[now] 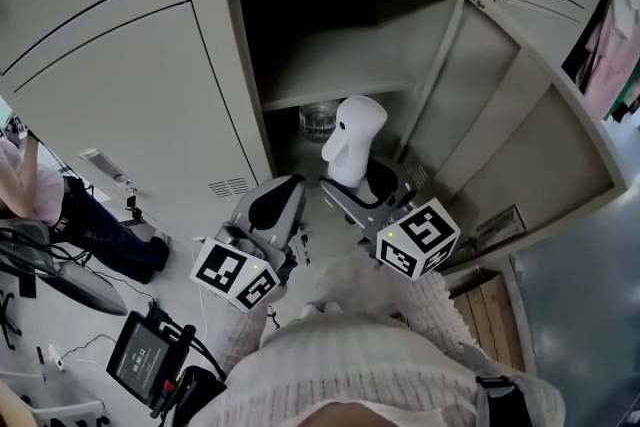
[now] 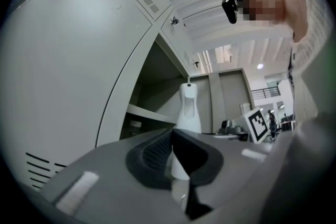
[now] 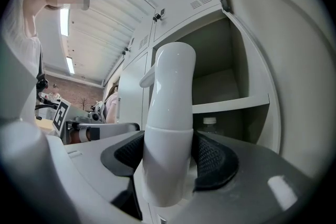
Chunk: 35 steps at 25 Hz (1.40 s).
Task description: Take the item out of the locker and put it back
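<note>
R gripper (image 3: 168, 159) clamped wide on white dispenser bottle (image 3: 168, 97), pads on its lower body, bottle upright | bottle just outside locker (image 1: 250, 75) mouth, near shelf (image 1: 330, 93) front edge | clear bottle (image 1: 318, 120) at back under shelf | L gripper (image 2: 173, 153) closed, empty, alongside | tip: carry it vertical, nozzle under shelf edge, stay off clear bottle and open door (image 1: 520, 130)

Glossy white spray bottle (image 3: 168, 113): tall and smooth, with a rounded head and a short spout turned left in the right gripper view. Stands upright, clamped at the lower body between the dark ribbed pads of the right gripper (image 3: 168, 157). Hangs in front of the open compartment. Locker (image 1: 150, 105): pale grey metal, door (image 1: 500, 115) swung wide to the right, one shelf (image 1: 335, 95) across the dark interior.
</note>
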Each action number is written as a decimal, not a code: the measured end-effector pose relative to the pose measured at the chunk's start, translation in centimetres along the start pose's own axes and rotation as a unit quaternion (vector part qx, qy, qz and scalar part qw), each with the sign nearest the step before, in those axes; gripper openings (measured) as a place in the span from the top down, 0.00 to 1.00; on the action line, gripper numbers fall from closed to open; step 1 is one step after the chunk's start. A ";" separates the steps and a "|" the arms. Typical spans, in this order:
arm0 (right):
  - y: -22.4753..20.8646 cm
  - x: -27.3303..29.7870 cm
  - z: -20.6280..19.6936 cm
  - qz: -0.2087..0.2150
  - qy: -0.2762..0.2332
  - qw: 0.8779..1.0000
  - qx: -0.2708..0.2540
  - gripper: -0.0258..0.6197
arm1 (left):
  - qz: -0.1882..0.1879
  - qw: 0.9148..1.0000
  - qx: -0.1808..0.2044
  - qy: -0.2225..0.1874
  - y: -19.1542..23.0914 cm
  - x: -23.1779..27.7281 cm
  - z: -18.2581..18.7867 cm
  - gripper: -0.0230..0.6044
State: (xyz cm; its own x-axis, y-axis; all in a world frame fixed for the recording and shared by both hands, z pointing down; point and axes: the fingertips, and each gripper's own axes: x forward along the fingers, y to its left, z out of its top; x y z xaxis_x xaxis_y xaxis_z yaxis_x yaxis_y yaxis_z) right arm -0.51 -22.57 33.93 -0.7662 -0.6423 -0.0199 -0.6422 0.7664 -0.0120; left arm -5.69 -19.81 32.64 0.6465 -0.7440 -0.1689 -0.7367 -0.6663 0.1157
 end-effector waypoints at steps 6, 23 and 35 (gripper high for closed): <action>0.3 -0.2 -0.1 0.005 -0.001 1.000 -0.004 0.53 | 0.004 1.000 -0.001 -0.006 0.3 0.1 0.3 0.95; 0.3 -0.8 0.9 -0.007 -0.017 1.000 -0.015 0.53 | 0.009 1.000 0.014 -0.002 -0.2 0.2 0.2 0.95; -0.2 -0.6 0.6 -0.019 0.000 1.000 -0.005 0.53 | -0.006 1.000 0.006 -0.001 -0.7 0.6 0.4 0.95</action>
State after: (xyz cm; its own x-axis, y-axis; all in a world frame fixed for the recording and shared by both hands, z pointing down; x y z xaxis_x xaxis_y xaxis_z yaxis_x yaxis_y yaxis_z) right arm 0.08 -22.30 33.36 -0.7412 -0.6710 -0.0190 -0.6711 0.7413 -0.0031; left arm -4.84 -19.73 32.11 0.6545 -0.7362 -0.1719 -0.7317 -0.6741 0.1011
